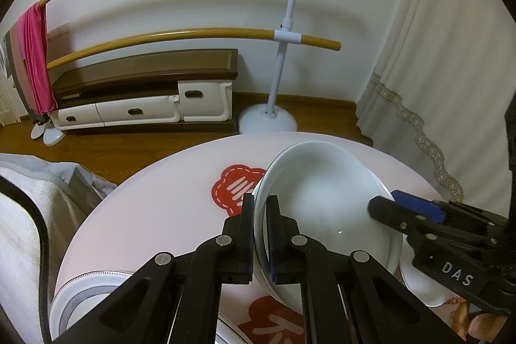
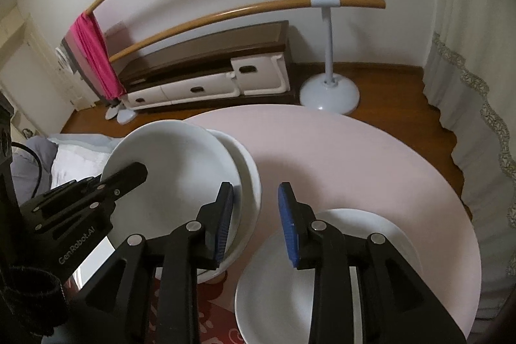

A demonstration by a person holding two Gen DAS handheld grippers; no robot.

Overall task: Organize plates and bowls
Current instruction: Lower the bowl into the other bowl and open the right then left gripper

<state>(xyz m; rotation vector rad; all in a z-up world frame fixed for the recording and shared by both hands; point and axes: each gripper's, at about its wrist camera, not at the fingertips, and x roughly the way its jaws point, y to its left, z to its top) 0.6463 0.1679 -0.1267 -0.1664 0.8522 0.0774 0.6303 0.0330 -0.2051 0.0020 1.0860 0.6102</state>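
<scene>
- Left gripper: its two fingers are clamped on the near rim of a white bowl, one finger inside the rim and one outside. The bowl is held tilted, with its opening turned toward the right gripper.
- In the right wrist view the same held bowl sits nested, at a tilt, in a second white bowl, which stands on the round pink table.
- Right gripper: fingers apart, holding nothing. Its left finger lies over the inside of the held bowl near the right rim; its right finger is outside the bowls, above a white plate on the near part of the table.
- In the left wrist view, the right gripper reaches over the far rim of the held bowl; a blue pad shows on one finger.
- A grey-patterned plate lies on the table at lower left of the left gripper, well apart from the bowls.
- Hidden or cut off: the gripper linkages cover the near part of both plates and the base of the bowls. Whether the held bowl touches the second bowl all round cannot be determined.
- Writing: "DAS" is readable on the right gripper body in the left wrist view; "GenRobot.AI" is readable on the left gripper body in the right wrist view. Red-and-white emblems on the table carry characters that cannot be read.
</scene>
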